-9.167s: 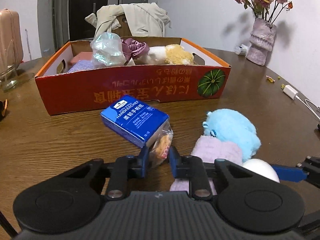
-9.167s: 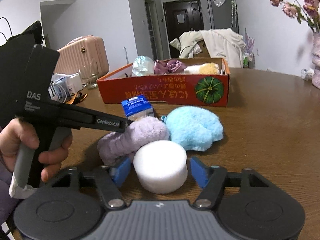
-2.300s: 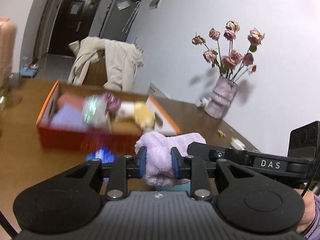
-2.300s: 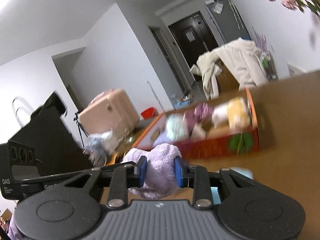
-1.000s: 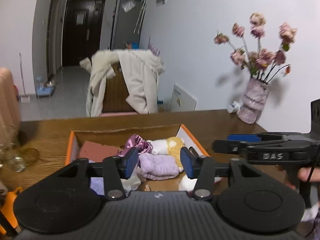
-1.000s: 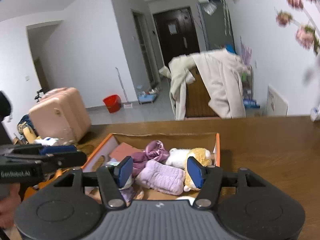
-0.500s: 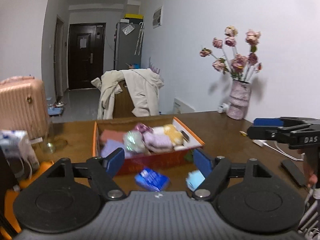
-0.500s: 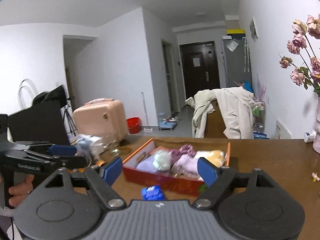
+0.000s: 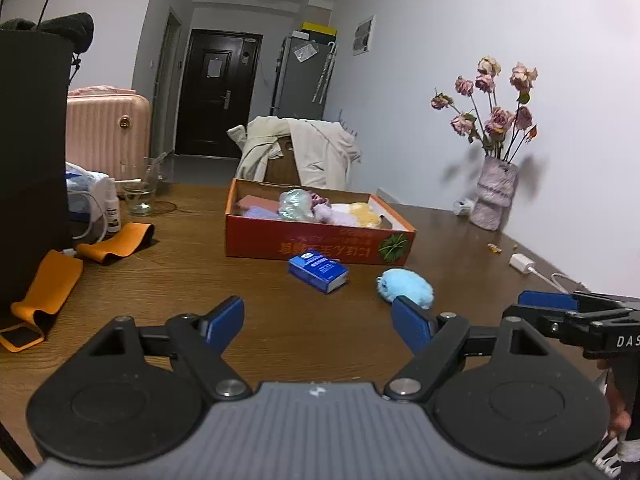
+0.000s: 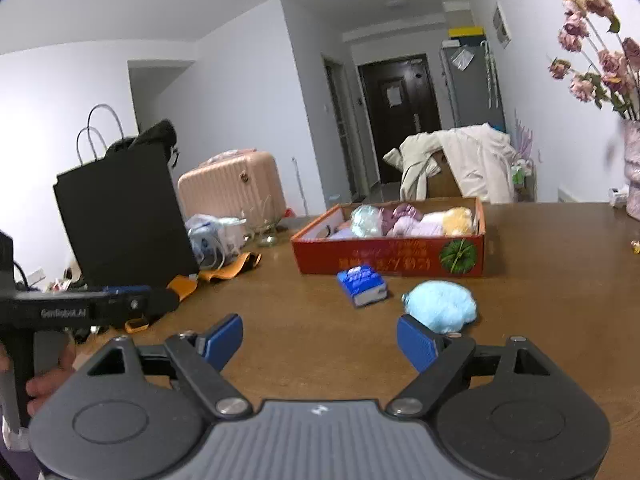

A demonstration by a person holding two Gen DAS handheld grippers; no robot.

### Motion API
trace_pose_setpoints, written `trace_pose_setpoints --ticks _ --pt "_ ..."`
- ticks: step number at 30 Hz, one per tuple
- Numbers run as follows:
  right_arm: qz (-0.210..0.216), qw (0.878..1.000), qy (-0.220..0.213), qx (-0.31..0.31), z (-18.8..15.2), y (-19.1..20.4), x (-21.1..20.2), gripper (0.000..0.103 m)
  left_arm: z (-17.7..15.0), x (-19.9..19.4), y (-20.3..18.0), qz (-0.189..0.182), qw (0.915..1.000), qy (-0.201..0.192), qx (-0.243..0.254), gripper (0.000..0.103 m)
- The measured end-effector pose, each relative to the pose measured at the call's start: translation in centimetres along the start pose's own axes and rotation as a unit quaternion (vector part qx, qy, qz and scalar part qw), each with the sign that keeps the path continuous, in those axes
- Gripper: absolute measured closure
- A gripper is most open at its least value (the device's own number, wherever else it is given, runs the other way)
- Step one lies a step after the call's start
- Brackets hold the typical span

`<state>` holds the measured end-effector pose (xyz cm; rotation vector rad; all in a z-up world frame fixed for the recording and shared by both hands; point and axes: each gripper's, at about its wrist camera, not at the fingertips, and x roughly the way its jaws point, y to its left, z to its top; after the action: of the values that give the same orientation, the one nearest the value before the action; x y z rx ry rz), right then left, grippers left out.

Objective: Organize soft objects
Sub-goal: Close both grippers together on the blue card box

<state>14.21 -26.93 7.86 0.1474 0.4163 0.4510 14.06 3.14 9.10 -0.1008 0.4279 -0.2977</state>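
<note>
Wooden tabletop (image 9: 200, 276) ahead: reach both empty, widening fingers (image 9: 224, 320) low around fluffy blue plush (image 9: 405, 287) lying just before red cardboard box (image 9: 316, 246), beside blue tissue pack (image 9: 318, 271), squeezing gently.

box (image 9: 320, 246) print: blurred | vase (image 10: 634, 172): cut by right edge

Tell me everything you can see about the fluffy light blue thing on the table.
The light blue plush is a rounded, fuzzy lump, soft-looking, lying on the wooden table just in front of the red cardboard box, outside it. The blue tissue pack lies beside it, apart. A small tab or loop shows at one end. Nothing grips or touches it.
</note>
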Motion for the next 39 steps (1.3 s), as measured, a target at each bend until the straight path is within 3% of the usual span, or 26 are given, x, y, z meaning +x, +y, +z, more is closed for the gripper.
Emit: trace_pose_setpoints --ticks 5,9,15,22,25,30,34,39 --pt "0.0 1.0 -0.01 0.009 0.2 0.2 0.5 0.019 0.2 1.3 0.2 -0.002 0.9999 0.007 -0.007 0.02" --pt "0.003 1.0 0.006 0.018 0.1 0.1 2.5 0.019 0.0 3.6 0.7 -0.007 0.9996 0.024 -0.012 0.02" --pt "0.001 0.998 0.036 0.058 -0.2 -1.5 6.8 0.019 0.2 8.7 1.8 -0.019 0.998 0.059 -0.01 0.033" --pt "-0.002 0.991 0.039 0.13 0.6 -4.6 14.1 0.051 3.0 18.1 3.3 -0.051 0.9951 0.08 0.028 0.039" --pt "0.009 0.987 0.043 0.156 0.9 -5.6 17.6 0.054 4.1 22.5 3.9 -0.05 0.9937 0.096 0.031 0.049" --pt "0.01 0.978 0.063 0.2 1.2 -7.7 22.9 0.06 5.3 28.4 5.5 -0.074 0.9893 0.126 -0.008 0.061" --pt "0.014 0.974 0.07 0.214 1.4 -8.4 25.6 0.068 5.0 30.8 6.4 -0.09 0.9836 0.151 -0.039 0.078" --pt "0.019 0.974 0.073 0.212 1.6 -8.6 26.4 0.075 4.1 28.6 6.7 -0.093 0.9799 0.167 -0.057 0.082"
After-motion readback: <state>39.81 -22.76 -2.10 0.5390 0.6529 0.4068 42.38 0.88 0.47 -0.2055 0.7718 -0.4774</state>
